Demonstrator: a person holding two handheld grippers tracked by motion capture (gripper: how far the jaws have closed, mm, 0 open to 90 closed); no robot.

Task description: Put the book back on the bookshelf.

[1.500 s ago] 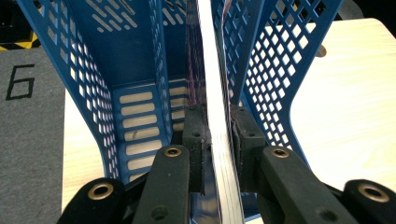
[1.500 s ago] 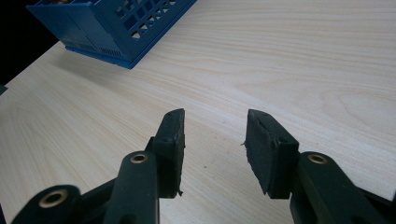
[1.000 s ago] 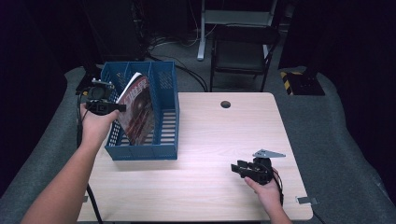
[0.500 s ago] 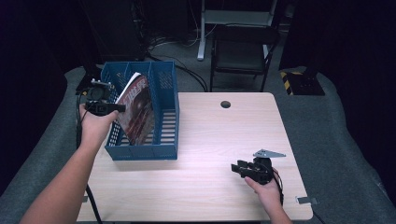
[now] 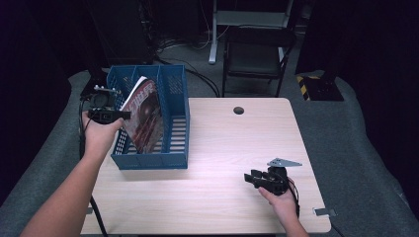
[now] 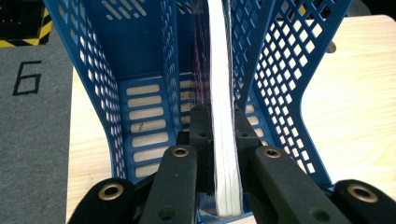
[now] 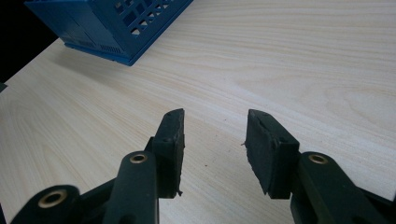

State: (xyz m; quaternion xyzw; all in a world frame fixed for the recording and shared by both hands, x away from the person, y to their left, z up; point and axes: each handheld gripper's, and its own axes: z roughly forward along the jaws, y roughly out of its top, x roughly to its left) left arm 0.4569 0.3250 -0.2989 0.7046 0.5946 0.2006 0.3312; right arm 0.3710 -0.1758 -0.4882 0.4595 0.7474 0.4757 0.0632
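A blue perforated file rack (image 5: 175, 89) stands on the left part of the light wood table (image 5: 222, 143). A magazine (image 5: 146, 116) with a dark red cover leans upright in it. My left gripper (image 5: 123, 115) is shut on the magazine's edge from the rack's left side. In the left gripper view its pads (image 6: 201, 135) press both sides of the white page block (image 6: 223, 93) inside the rack (image 6: 140, 46), and the jaws have just been closing a little tighter. My right gripper (image 5: 248, 177) rests low at the table's front right. It is open, and its jaws (image 7: 215, 135) hold nothing.
A round cable hole (image 5: 238, 110) sits near the table's far edge. A dark chair (image 5: 257, 54) stands behind the table. Grey carpet (image 5: 346, 148) surrounds it, with a yellow-and-black box (image 5: 316, 84) at the right. The rack's corner (image 7: 116, 28) lies ahead of the right gripper.
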